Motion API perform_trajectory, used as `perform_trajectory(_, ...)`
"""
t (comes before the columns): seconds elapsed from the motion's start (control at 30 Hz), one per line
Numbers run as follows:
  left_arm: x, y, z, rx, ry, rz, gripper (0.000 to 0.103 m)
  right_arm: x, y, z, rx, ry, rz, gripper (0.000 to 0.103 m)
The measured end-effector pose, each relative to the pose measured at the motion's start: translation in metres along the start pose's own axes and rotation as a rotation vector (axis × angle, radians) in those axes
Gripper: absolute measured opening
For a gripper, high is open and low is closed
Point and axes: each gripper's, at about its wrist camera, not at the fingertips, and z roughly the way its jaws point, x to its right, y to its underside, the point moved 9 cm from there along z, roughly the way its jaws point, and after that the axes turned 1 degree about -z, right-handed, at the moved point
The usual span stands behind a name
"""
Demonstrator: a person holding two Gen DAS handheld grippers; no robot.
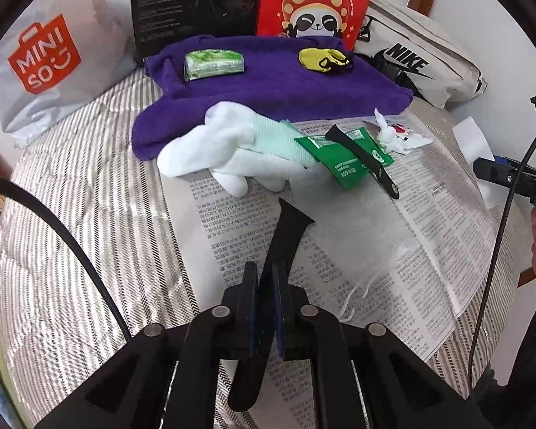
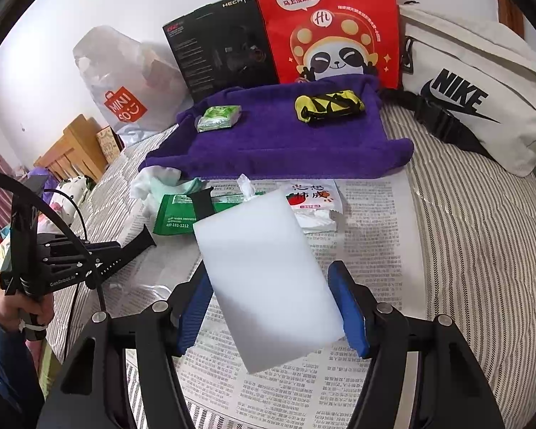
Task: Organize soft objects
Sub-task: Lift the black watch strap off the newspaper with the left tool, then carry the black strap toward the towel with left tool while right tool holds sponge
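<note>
My left gripper (image 1: 266,282) is shut on a black strap (image 1: 287,239) that sticks up above the newspaper (image 1: 428,236). My right gripper (image 2: 271,300) is shut on a white foam sponge (image 2: 268,279) held above the newspaper (image 2: 371,264). A purple towel (image 1: 268,85) lies at the back with a green tissue pack (image 1: 212,63) and a yellow-and-black pouch (image 1: 323,59) on it. White socks (image 1: 228,150), a green wet-wipe packet (image 1: 343,153), a second black strap (image 1: 364,159) and a small white tomato-print packet (image 2: 312,203) lie at the towel's front edge.
A Miniso bag (image 1: 50,60), a black box (image 1: 193,3), a red panda bag (image 1: 318,0) and a white Nike bag (image 1: 421,60) stand behind the towel. Everything rests on a striped bedcover (image 1: 89,214). The other hand-held gripper (image 2: 53,261) shows at the left.
</note>
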Motion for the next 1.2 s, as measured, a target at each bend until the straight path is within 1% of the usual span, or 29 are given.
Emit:
perform_trajectory(0.1, 0.004, 0.002, 0.0, -0.008, 0.018, 0.012, 0.013, 0.0, 0.001, 0.002, -0.009, 0.001, -0.003, 0.064)
perform_trajectory(0.17, 0.008, 0.004, 0.001, -0.013, 0.017, 0.03, 0.018, -0.001, 0.001, 0.003, -0.012, 0.001, -0.006, 0.064)
perform_trajectory(0.23, 0.012, 0.007, 0.003, -0.024, -0.016, 0.07, 0.038, -0.002, 0.001, 0.003, -0.013, 0.001, -0.007, 0.064)
perform_trajectory(0.3, 0.015, 0.01, 0.005, -0.027, -0.053, 0.109, 0.044, -0.002, 0.002, 0.004, -0.018, 0.002, -0.006, 0.065)
perform_trajectory(0.4, 0.019, 0.011, 0.005, -0.017, -0.06, 0.13, 0.044, -0.001, 0.003, 0.005, -0.023, 0.002, -0.006, 0.065)
perform_trajectory(0.5, 0.02, 0.009, 0.004, -0.016, -0.053, 0.131, 0.021, 0.0, 0.004, 0.007, -0.026, 0.004, 0.0, 0.065)
perform_trajectory(0.77, 0.022, 0.008, 0.006, -0.027, -0.092, 0.161, 0.022, 0.001, 0.003, 0.002, -0.018, 0.004, 0.001, 0.065)
perform_trajectory(1.0, 0.017, 0.007, 0.004, -0.011, -0.06, 0.091, 0.02, -0.001, 0.004, 0.006, -0.028, -0.005, -0.003, 0.065)
perform_trajectory(1.2, 0.01, 0.001, -0.012, 0.031, -0.068, 0.036, 0.02, -0.003, -0.002, -0.002, -0.018, -0.004, -0.014, 0.065)
